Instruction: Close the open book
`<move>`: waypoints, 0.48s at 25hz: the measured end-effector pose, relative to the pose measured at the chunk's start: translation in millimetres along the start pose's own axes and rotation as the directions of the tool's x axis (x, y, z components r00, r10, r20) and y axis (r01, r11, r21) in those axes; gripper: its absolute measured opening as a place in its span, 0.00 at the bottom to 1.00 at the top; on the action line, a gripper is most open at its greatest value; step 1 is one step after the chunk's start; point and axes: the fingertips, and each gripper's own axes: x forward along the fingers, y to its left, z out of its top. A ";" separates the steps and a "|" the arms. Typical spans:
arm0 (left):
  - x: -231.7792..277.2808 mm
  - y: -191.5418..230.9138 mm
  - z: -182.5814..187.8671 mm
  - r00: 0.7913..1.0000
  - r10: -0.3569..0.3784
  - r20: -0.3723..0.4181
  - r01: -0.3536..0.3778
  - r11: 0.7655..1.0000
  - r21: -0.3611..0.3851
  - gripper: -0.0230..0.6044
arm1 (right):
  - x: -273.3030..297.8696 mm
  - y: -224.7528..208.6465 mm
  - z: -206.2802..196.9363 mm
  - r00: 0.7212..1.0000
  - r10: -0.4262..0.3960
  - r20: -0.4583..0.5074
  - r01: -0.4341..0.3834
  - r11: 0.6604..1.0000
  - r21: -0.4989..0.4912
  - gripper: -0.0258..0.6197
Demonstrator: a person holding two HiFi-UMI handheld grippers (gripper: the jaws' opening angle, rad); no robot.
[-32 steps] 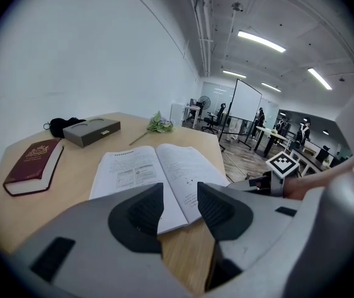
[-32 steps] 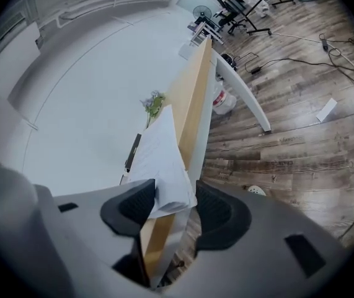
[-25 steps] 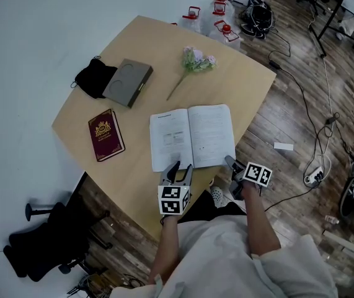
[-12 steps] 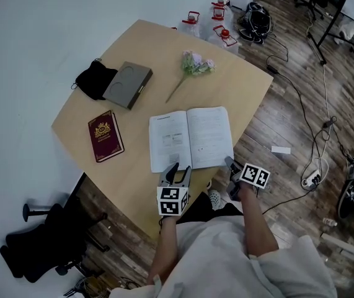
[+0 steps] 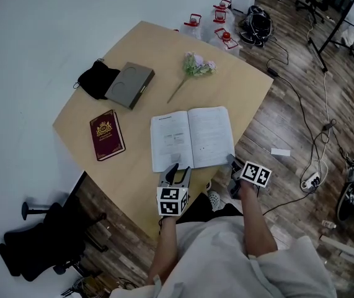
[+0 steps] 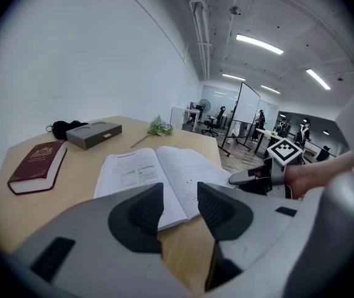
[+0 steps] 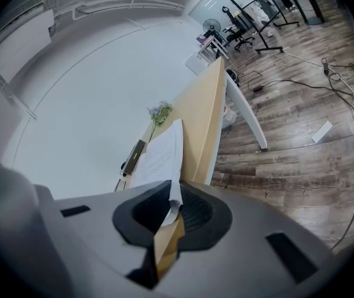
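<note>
Right claw (image 5: 231, 161) has just pinched shut on the open book (image 5: 192, 135), pointing downward; left claw (image 5: 178, 169) hovers agape.

Location type: open-plan office or lab workspace. Indicators: strip lights (image 6: 259, 43) and exposed ceiling pipes (image 6: 201, 17) above the left gripper (image 6: 180, 197); office chairs (image 6: 212, 123), a freestanding whiteboard (image 6: 248, 107) and a pedestal fan (image 6: 203, 105) far ahead of it. To the right of the right gripper (image 5: 231, 161): wood-plank floor (image 5: 350, 104) carrying loose cables (image 5: 327, 92) and a power strip (image 5: 312, 180). To the left of the left gripper: a black chair (image 5: 34, 253) on the floor, next to a plain white wall (image 5: 40, 30).
</note>
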 end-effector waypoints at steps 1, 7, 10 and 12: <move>-0.7 0.1 -0.8 1.000 0.001 0.000 -0.001 1.000 -0.002 0.32 | -0.7 2.2 1.2 1.000 0.000 0.001 0.000 1.000 -0.003 0.10; -5.3 1.9 -3.0 1.000 0.008 0.008 -0.008 1.000 -0.016 0.32 | -5.4 14.1 7.1 1.000 0.006 0.006 -0.005 1.000 -0.027 0.10; -8.2 4.4 -3.6 1.000 0.018 0.014 -0.017 1.000 -0.023 0.32 | -6.5 22.1 10.9 1.000 0.009 0.007 -0.009 0.999 -0.053 0.10; -10.7 6.3 -3.6 1.000 0.025 0.017 -0.025 0.999 -0.028 0.32 | -7.6 28.0 15.0 1.000 0.012 0.009 -0.012 0.997 -0.073 0.10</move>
